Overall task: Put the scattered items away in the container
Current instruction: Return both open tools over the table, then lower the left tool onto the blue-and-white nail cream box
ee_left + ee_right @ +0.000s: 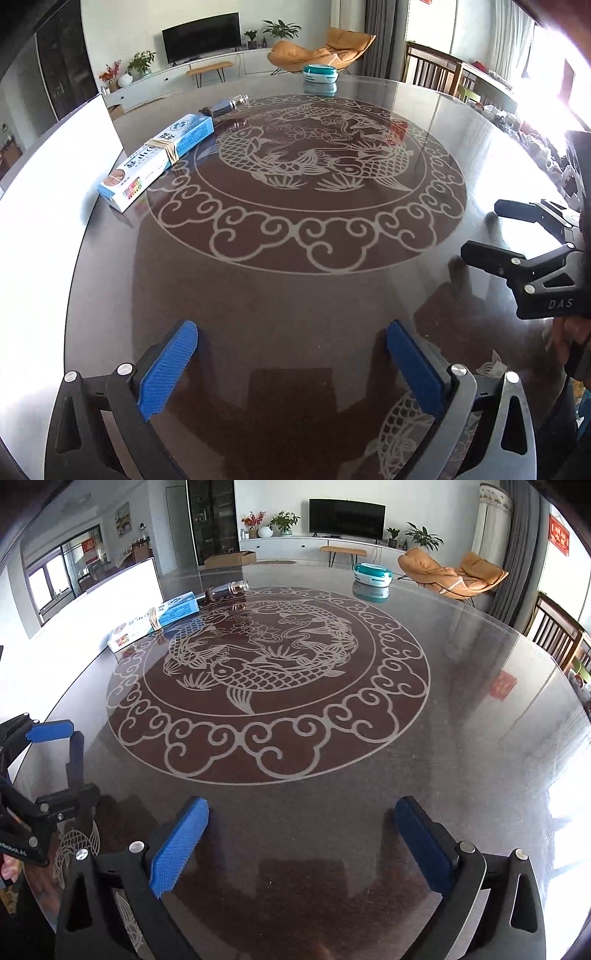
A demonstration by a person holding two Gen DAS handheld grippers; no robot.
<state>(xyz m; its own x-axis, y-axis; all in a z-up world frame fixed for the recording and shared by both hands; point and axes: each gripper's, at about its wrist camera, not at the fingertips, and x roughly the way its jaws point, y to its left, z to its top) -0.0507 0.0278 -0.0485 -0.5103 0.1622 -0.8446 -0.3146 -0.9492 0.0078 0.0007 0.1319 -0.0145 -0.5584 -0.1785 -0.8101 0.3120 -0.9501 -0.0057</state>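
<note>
On the glass table [295,280] we hold both grippers [291,365] [301,845] agape, empty; next, reach the boxed tube [159,160]; container perhaps the white bin [55,155].

Only thing I can actually read is "DAS", stamped in pale letters on the black body of the right gripper [480,236]. The blue and white box [157,160] has big Chinese characters on top, too warped to make out. Red wall sign [559,537] is blurry too.

television [347,518], orange lounge chair [452,570]
</note>
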